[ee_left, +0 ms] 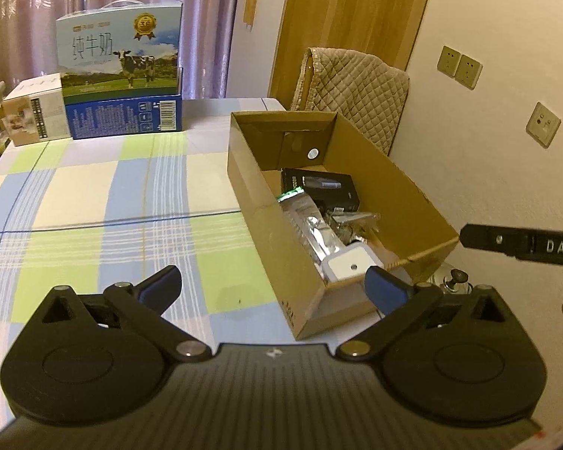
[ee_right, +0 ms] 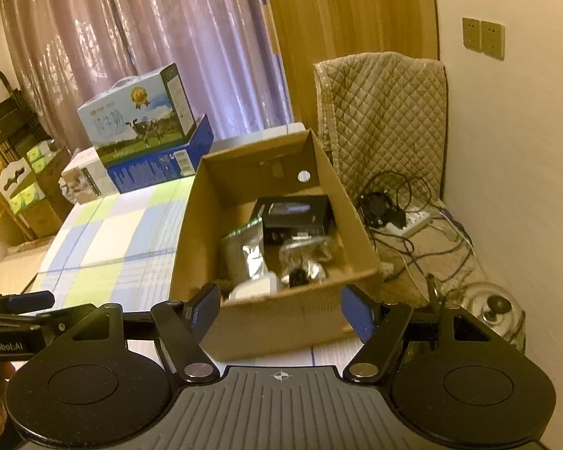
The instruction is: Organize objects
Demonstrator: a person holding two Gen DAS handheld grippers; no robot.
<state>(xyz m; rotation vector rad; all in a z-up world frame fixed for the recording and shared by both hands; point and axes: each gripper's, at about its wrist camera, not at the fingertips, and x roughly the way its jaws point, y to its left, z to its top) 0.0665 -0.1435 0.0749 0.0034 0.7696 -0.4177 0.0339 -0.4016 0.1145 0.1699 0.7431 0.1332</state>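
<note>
An open cardboard box (ee_left: pixel 360 142) stands on the right side of the checked tablecloth (ee_left: pixel 94 195). Inside lie a black carton (ee_left: pixel 319 183), a silver foil pouch (ee_left: pixel 313 228), a clear bag of small parts (ee_left: pixel 353 223) and a white square device (ee_left: pixel 351 266). My left gripper (ee_left: pixel 272 279) is open and empty, just short of the box's near left corner. My right gripper (ee_right: pixel 281 300) is open in front of the cardboard box (ee_right: pixel 281 326), its fingers apart from it and nothing held. The black carton (ee_right: pixel 292 213) and foil pouch (ee_right: pixel 247 255) show in this view too.
At the table's far end a milk carton (ee_left: pixel 120 56) sits on a blue box (ee_left: pixel 124 116), beside a small white box (ee_left: pixel 33 110). A quilt-covered chair (ee_left: pixel 356 86) stands behind the cardboard box. Cables and a power strip (ee_right: pixel 409 221) and a metal pot (ee_right: pixel 495 307) are on the floor at right.
</note>
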